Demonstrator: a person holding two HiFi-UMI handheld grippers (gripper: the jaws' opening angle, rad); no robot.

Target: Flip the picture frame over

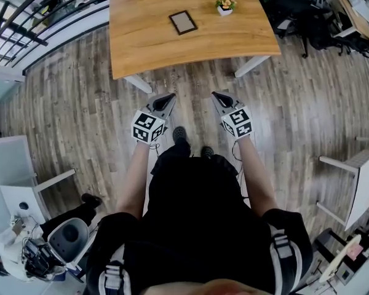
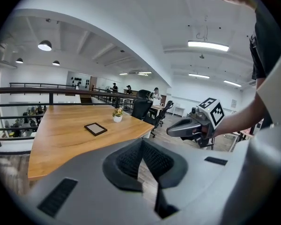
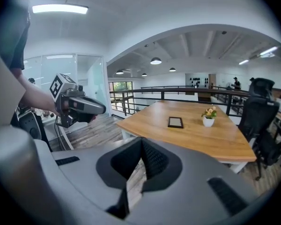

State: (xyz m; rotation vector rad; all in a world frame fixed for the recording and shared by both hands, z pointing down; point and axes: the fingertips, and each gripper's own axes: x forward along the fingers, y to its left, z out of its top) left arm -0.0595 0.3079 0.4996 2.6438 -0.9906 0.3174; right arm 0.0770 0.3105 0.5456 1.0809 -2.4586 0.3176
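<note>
A small dark picture frame (image 1: 182, 22) lies flat on a wooden table (image 1: 147, 48), also seen as the frame (image 2: 95, 128) in the left gripper view and the frame (image 3: 175, 122) in the right gripper view. My left gripper (image 1: 165, 99) and right gripper (image 1: 219, 96) hover side by side over the floor, short of the table's near edge. Both are shut with nothing between the jaws. From each gripper view the other gripper shows: the right gripper (image 2: 171, 131) and the left gripper (image 3: 103, 109).
A small white pot with flowers (image 1: 225, 6) stands on the table right of the frame. White table legs (image 1: 138, 83) stand under the near edge. Railings (image 1: 24, 17) run at the left, office chairs (image 1: 320, 17) at the right, a white stand (image 1: 357, 183) at the far right.
</note>
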